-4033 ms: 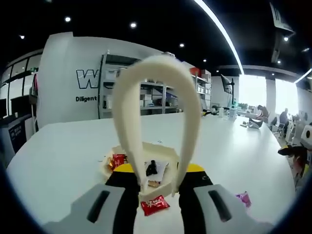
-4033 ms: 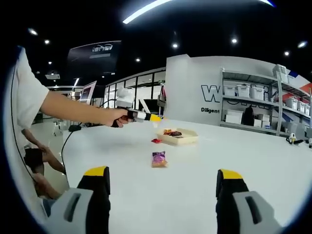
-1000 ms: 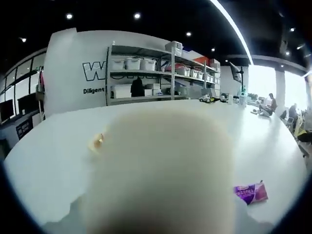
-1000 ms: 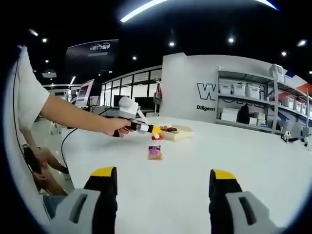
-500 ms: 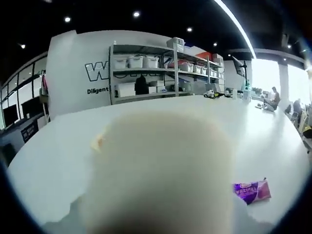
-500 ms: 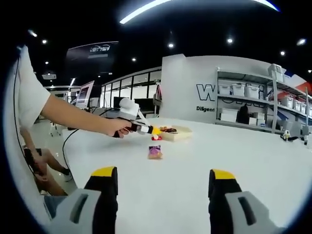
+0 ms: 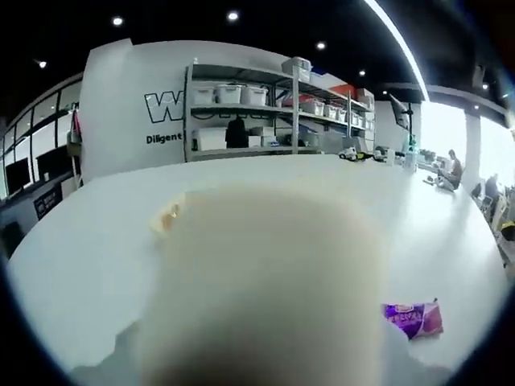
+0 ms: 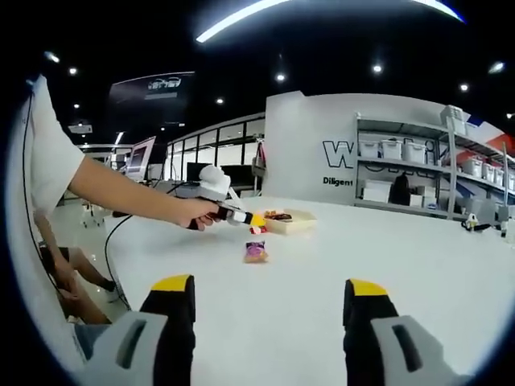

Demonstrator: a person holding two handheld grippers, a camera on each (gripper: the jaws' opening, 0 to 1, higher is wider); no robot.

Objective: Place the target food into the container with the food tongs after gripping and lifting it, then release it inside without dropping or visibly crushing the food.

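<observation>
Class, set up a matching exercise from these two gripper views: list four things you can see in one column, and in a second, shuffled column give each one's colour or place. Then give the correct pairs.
Things:
1. snack packet
2. container
3. right gripper
4. storage bins

Colour or place:
A. on the top shelf of the rack by the wall
B. purple, lying flat on the white table
C. yellow-tipped jaws, set wide apart with nothing between them
D. beige tray on the table, just beyond the left gripper

Pairs: 1-B, 2-D, 3-C, 4-A
</observation>
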